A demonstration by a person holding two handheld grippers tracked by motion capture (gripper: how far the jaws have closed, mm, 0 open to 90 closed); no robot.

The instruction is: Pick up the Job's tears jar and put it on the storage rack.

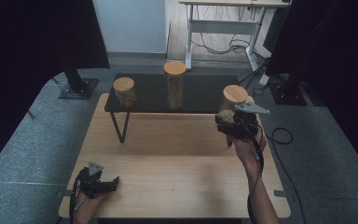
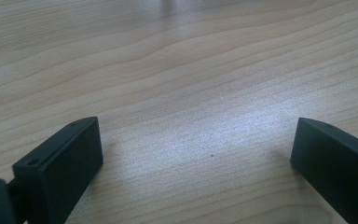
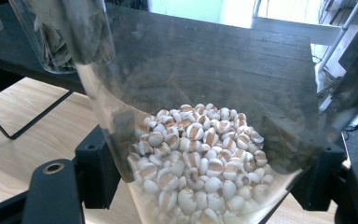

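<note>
The right tool (image 3: 205, 186) is clamped on a clear jar of pale beans (image 3: 200, 158), held by the black shelf's (image 1: 200, 93) right end. The jar's bottom is cut off. The left tool (image 2: 196, 158) rests wide apart on the table (image 2: 177, 70).

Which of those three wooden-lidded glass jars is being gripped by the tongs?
The right-hand wooden-lidded glass jar, holding pale round grains: the right tongs clamp it. The short left jar and tall middle jar stand untouched on the black shelf.
</note>
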